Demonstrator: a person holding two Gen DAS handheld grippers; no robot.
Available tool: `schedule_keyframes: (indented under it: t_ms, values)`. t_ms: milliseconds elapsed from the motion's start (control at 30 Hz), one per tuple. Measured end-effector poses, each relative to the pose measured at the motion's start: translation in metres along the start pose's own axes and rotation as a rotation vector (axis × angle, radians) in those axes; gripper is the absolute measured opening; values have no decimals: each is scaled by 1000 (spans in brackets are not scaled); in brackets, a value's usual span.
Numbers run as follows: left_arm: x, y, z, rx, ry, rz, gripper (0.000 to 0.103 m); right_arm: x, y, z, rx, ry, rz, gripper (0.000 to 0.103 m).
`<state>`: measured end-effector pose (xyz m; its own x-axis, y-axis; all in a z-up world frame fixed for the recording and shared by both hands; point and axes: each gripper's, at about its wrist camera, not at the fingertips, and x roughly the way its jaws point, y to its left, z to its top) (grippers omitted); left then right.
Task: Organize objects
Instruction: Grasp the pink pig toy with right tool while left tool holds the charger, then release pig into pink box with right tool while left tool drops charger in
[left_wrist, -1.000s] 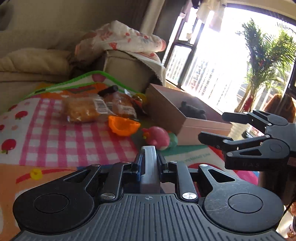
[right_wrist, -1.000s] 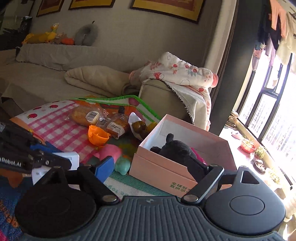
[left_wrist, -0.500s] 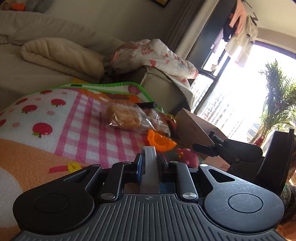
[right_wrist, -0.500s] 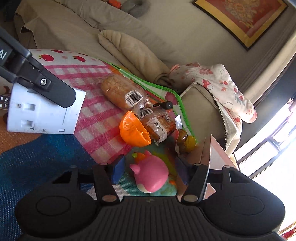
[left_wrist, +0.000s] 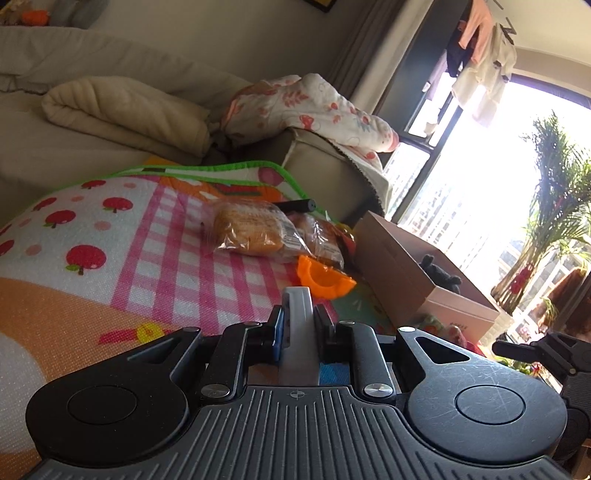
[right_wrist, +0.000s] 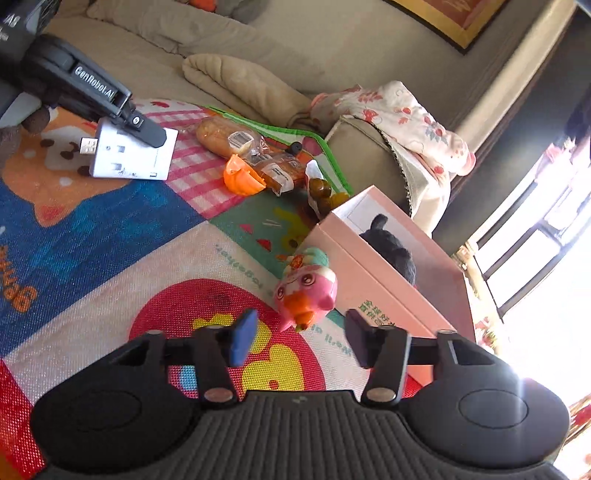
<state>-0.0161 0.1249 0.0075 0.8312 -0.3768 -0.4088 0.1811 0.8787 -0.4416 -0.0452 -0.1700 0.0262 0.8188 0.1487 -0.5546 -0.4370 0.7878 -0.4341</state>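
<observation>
Left tongs (left_wrist: 298, 328) are pinching a white adapter (right_wrist: 133, 157); right tongs (right_wrist: 299, 341) are opening, empty, the pink pig toy (right_wrist: 306, 291) lying just ahead beside the pink box (right_wrist: 388, 295).

Domestic living room. Indicators: beige sofa (left_wrist: 110, 55) with folded blanket (left_wrist: 122, 110); framed picture (right_wrist: 458, 22) on wall; children's play mat (right_wrist: 110, 236) on floor; laundry (left_wrist: 480, 70) hung at bright window (left_wrist: 480, 177); potted palm (left_wrist: 554, 206).
</observation>
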Motion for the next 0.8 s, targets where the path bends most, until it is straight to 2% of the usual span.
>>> schedule_keyframes:
  t_ms: [133,267,367,400,433,567,667,800]
  values:
    - [2,-3,-1,16,13,16,20,17,-19,5,182,14,61,84]
    - [3,-4,-1,19,24,25,20,47,-25,10,226,24,13,84]
    - [3,-6,-2,22,40,31,20,67,-32,10,244,69,34,84]
    - [3,-8,-2,30,44,35,20,67,-34,10,256,67,52,78]
    - [3,-9,-3,36,49,37,20,65,-34,12,254,73,69,71]
    - [2,-24,-5,67,88,26,20,40,-33,13,251,35,105,65]
    - [4,-45,1,103,114,-33,20,9,-44,11,273,-8,153,64]
    - [8,-97,35,201,72,-127,20,-28,-63,11,290,-101,134,64]
